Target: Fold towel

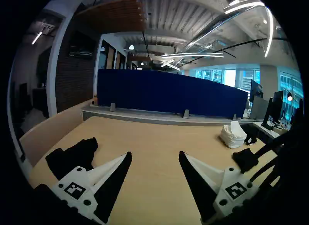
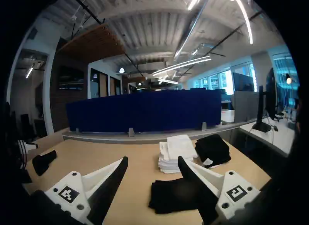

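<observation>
We see the left hand-held gripper (image 1: 154, 154) with fingers apart and empty above the desk (image 1: 154, 140), a crumpled black towel (image 1: 73, 155) just beside its left finger. The right hand-held gripper (image 2: 152, 159) is also spread wide, and a flat black towel (image 2: 170, 194) lies low between its fingers, perhaps touching the right one. Just ahead of it sit a white stack (image 2: 175, 153) and a black stack (image 2: 212, 148).

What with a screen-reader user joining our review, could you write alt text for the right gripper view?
An open hand-held gripper hangs over a wooden table, a flat black towel lying by its right finger. Behind are a stack of folded white towels and a folded black pile beside it, before a blue divider.
</observation>
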`<action>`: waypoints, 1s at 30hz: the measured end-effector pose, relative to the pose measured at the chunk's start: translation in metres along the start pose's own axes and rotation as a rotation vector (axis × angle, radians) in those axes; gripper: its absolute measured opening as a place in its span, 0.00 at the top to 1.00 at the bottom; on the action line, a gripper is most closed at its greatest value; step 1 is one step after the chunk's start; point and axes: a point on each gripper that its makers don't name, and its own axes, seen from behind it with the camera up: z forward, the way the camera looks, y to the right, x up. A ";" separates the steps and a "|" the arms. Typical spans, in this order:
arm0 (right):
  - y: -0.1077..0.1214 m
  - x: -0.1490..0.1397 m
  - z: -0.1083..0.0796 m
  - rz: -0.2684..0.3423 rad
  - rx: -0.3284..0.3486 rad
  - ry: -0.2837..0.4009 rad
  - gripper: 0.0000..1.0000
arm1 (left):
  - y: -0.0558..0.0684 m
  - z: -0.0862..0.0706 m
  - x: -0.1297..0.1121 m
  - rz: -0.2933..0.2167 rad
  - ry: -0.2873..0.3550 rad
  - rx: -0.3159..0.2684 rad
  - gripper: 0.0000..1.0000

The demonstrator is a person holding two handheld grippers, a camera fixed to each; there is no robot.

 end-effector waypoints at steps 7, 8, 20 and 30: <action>0.001 0.001 0.002 0.002 -0.015 0.003 0.00 | 0.005 0.007 -0.009 0.004 0.043 -0.023 0.10; 0.000 -0.001 0.002 0.000 -0.015 -0.001 0.00 | 0.005 0.008 -0.011 0.009 0.048 -0.026 0.10; -0.002 -0.005 0.000 0.083 -0.030 -0.027 0.00 | -0.002 0.025 -0.017 0.104 0.156 -0.004 0.10; 0.018 -0.025 0.005 -0.020 -0.095 -0.084 0.00 | -0.007 0.043 -0.029 0.139 0.220 0.037 0.10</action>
